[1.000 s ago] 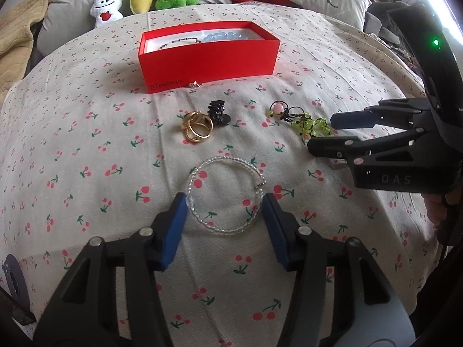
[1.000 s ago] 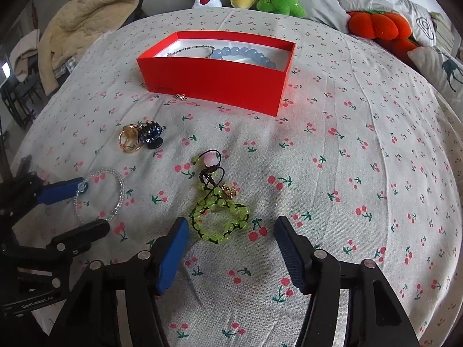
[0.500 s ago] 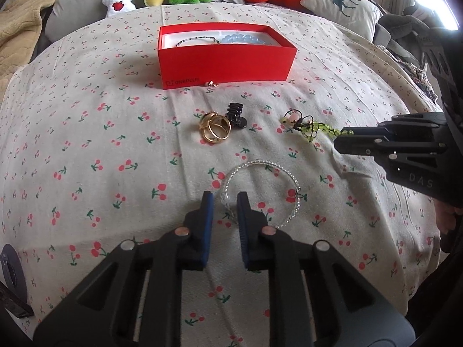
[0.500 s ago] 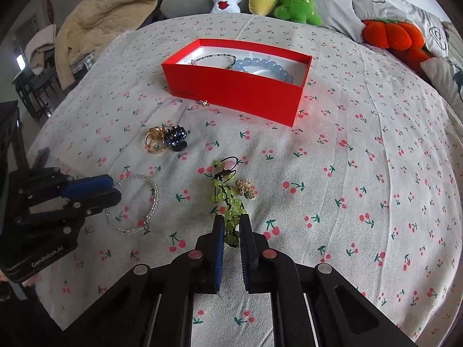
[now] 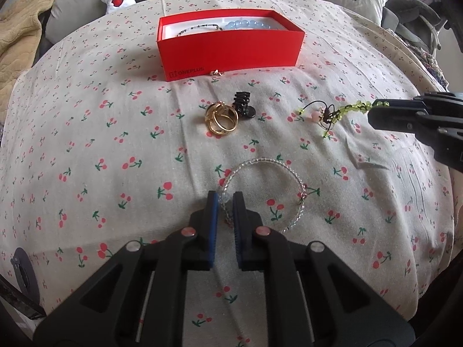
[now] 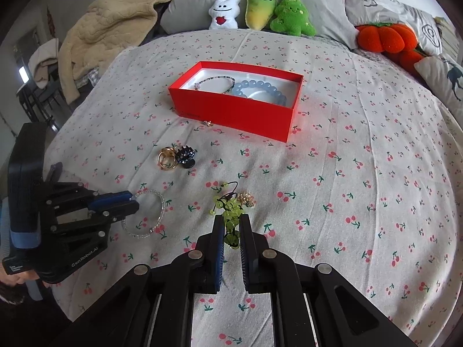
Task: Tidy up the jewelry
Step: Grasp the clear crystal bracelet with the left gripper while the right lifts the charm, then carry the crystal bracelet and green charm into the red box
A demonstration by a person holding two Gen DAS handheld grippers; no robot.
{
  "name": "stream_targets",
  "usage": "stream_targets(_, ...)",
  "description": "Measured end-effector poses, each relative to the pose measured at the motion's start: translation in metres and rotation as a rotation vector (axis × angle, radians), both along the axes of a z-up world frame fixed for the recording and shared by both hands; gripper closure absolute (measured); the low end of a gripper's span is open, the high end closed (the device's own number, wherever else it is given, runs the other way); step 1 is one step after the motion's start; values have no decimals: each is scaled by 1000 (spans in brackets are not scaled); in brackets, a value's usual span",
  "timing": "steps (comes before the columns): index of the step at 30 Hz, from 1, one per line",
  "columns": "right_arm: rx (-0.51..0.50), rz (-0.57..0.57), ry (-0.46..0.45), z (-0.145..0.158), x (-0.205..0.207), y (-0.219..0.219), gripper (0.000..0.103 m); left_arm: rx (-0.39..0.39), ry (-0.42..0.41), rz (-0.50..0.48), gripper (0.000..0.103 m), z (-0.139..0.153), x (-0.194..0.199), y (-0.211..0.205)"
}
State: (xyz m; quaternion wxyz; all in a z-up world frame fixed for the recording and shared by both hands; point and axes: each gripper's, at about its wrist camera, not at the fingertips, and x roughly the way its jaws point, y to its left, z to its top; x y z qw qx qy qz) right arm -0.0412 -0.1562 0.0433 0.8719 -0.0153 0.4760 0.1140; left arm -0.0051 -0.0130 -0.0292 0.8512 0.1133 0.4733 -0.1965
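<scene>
My left gripper [image 5: 225,196] is shut on the near left rim of a clear beaded bracelet [image 5: 292,173] that lies on the cherry-print cloth. My right gripper [image 6: 231,219] is shut on a green beaded bracelet [image 6: 230,208], and its tail still touches the cloth [image 5: 332,114]. A red box [image 6: 231,107] at the back holds a blue bead bracelet [image 6: 260,88] and a thin dark bracelet [image 6: 215,81]. Gold rings [image 5: 221,118] and a black hair clip [image 5: 243,105] lie in front of the box.
A small gold charm [image 5: 216,72] lies at the box's front wall, another [image 6: 247,198] beside the green bracelet. Plush toys [image 6: 260,11] and pillows line the back. A beige blanket [image 6: 110,20] lies at the back left.
Both grippers went from open to shut, the left on the clear bracelet, the right on the green one. Both have since risen and drawn back, stretching the green bracelet out.
</scene>
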Motion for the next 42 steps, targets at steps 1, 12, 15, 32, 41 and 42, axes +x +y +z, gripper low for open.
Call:
stream_targets(1, 2, -2, -3, 2, 0, 0, 93, 1, 3, 9, 93, 1, 1, 1)
stream_targets(12, 31, -8, -49, 28, 7, 3, 93, -74, 22, 89, 95, 16, 11, 15)
stream_targets(15, 43, -8, -66, 38, 11, 6, 93, -107, 20, 106, 95, 26, 17, 20)
stream_targets(32, 93, -25, -137, 77, 50, 14, 93, -144, -25, 142, 95, 66, 44, 19)
stream_targets(41, 123, -83, -156, 85, 79, 4, 93, -173, -59, 140, 95, 97, 69, 8)
stream_targets(42, 125, -89, -159, 85, 81, 3, 93, -174, -62, 140, 95, 100, 72, 6)
